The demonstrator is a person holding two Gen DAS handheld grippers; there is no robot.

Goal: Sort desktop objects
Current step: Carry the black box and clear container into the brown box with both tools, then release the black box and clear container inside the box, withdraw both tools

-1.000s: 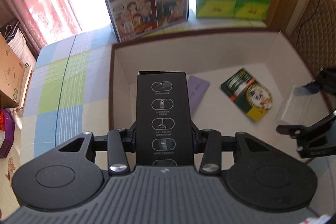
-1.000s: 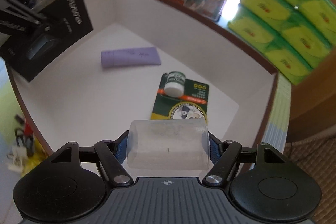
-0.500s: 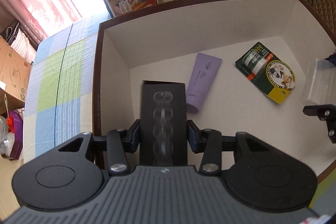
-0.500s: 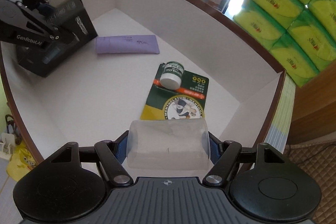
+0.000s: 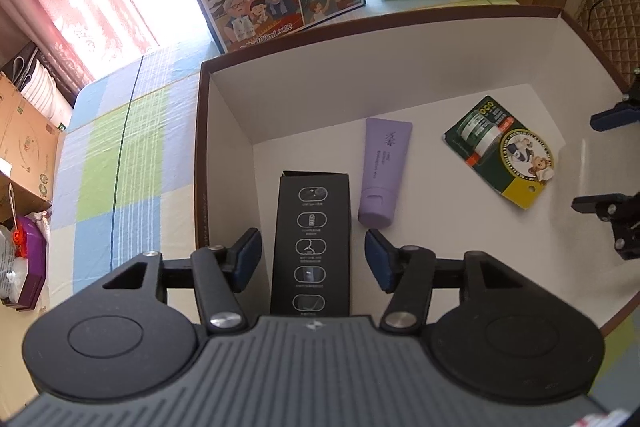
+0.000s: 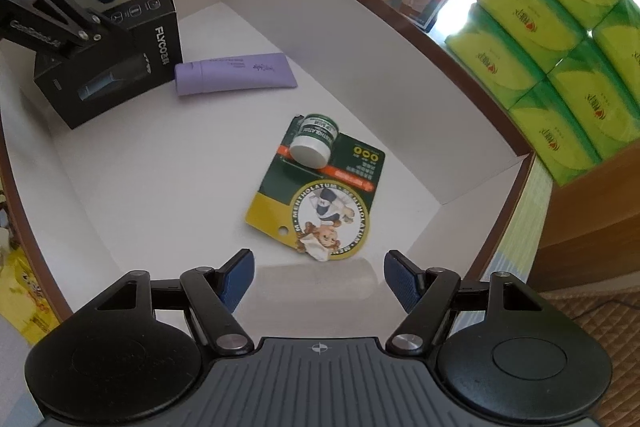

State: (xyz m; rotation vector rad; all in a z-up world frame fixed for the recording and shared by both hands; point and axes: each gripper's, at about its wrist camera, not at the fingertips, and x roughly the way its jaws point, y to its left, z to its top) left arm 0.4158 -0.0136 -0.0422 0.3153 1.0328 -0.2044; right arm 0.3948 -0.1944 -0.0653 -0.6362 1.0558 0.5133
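Both grippers hang over the white-lined storage box (image 5: pixel 400 39) on the checked counter (image 5: pixel 120 147), and both have their fingers spread with nothing pinched.

The left gripper (image 5: pixel 313 255) straddles the black carton (image 5: pixel 312 243), which lies flat in the box's near-left corner. Its long axis runs straight out between the fingers (image 5: pixel 248 255), with a clear gap on each side, so pulling straight back looks like the clean exit. It is matte black with a column of white icons on top.

Just right of the carton lies the purple tube (image 5: pixel 384 167), cap nearest, then the green balm card (image 6: pixel 320 187) mid-floor.

The right gripper (image 6: pixel 318 277) brackets a clear plastic container (image 6: pixel 320 273) on the floor at the right, faint and nearly see-through.
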